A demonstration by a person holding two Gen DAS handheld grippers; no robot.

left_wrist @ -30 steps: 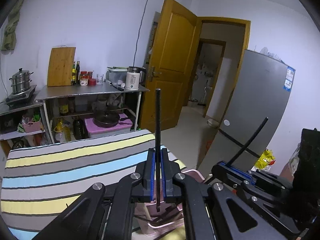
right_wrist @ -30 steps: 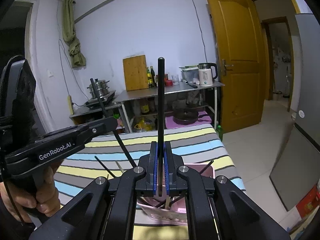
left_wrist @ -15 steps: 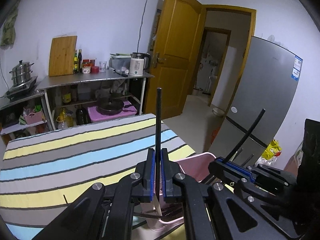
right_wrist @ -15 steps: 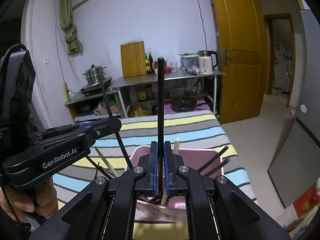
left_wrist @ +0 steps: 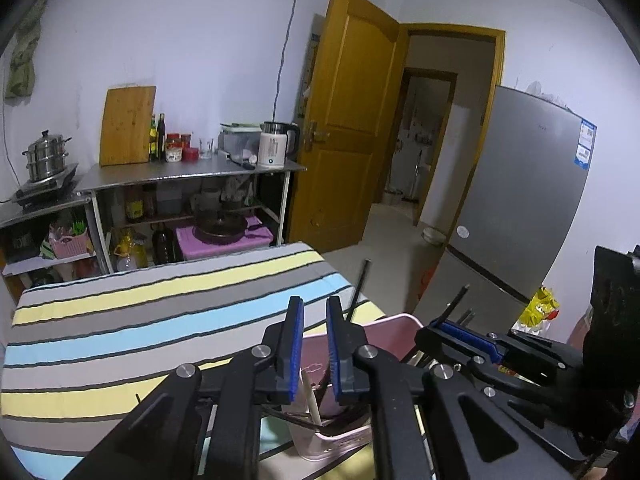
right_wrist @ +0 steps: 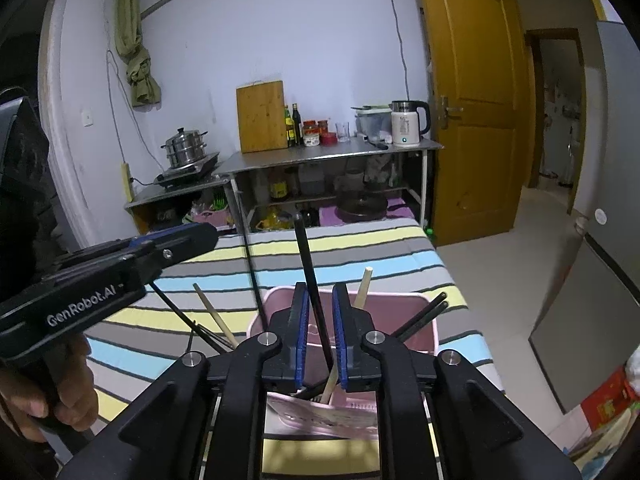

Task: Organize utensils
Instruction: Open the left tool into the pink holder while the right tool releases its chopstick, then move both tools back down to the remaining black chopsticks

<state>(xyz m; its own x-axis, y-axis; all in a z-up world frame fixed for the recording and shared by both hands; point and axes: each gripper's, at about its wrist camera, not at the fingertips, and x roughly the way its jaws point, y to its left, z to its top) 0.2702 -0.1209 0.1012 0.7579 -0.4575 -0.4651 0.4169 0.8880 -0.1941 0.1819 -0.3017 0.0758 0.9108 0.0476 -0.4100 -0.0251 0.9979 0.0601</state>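
Both tools hang over the pink holder (right_wrist: 426,322), which stands on the striped cloth (left_wrist: 120,320) of the counter, so that whatever they let go of falls among the sticks already inside.

The right tool (right_wrist: 320,336) is spreading its jaws. A black chopstick (right_wrist: 308,276) stands in the gap, leaning left, and the blue pads no longer press on it; its lower end reaches down into the holder. The left tool (left_wrist: 314,348) is also easing apart, and nothing sits between its pads. Another black chopstick (left_wrist: 358,290) leans at the holder's far rim just beyond it. Pale wooden chopsticks (right_wrist: 364,284) and more black ones lean against the walls.

A second ago each tool pinched a black chopstick upright between tightly closed pads, above the cloth. Half a second ago they had come over the holder, still clamped. Now both have let go and the sticks have dropped and tipped.

More sticks lie on the cloth left of the holder (right_wrist: 212,316), so I'd judge the tidying only partly done.
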